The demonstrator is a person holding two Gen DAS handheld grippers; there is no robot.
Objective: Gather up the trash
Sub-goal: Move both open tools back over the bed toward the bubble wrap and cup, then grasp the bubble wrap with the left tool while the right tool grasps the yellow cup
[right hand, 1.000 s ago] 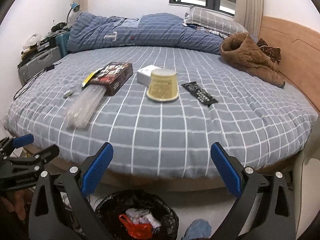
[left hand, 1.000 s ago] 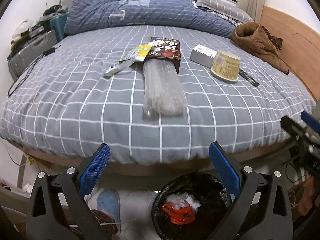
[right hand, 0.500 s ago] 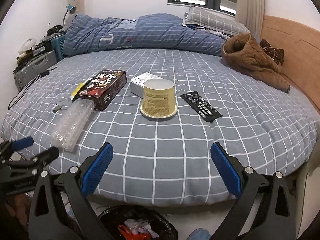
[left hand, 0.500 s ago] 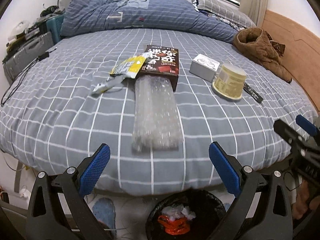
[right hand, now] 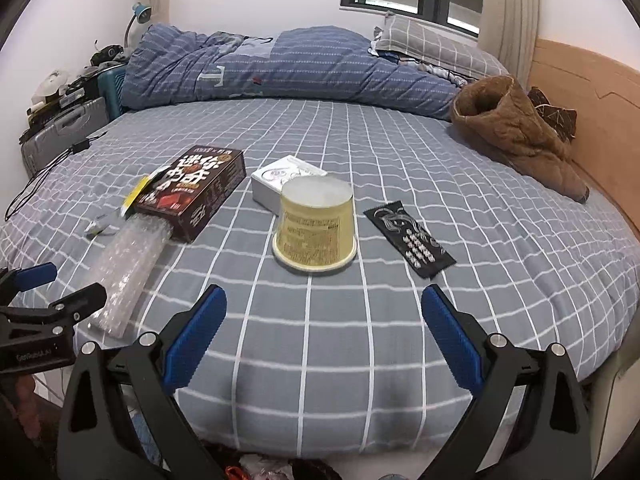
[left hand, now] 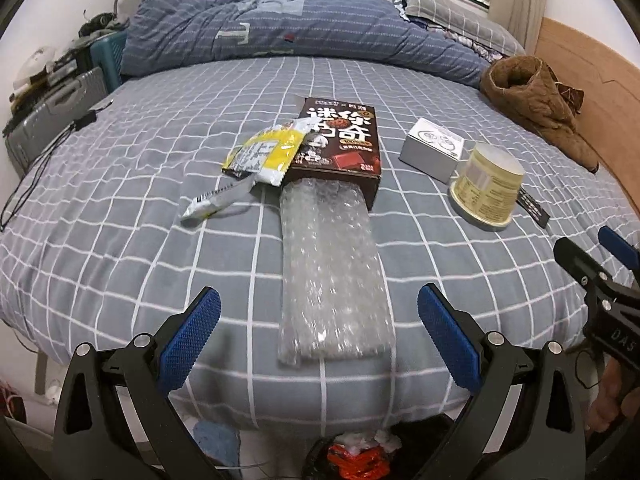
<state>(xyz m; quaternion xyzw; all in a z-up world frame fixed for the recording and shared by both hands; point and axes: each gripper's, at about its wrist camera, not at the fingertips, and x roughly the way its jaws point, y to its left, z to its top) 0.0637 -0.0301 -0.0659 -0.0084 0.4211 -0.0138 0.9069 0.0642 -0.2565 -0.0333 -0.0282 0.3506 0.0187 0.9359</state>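
Trash on bed point(left hand: 120, 240) nearer | left claw point(left hand: 318, 330), right claw point(right hand: 324, 332) agape

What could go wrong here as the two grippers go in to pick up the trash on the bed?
The bubble wrap is tucked into the open brown box; lifting it may drag the box along. The upside-down cup is wide and tapered, so the right gripper could slip off. The yellow wrappers lie flat against the soft sheet.
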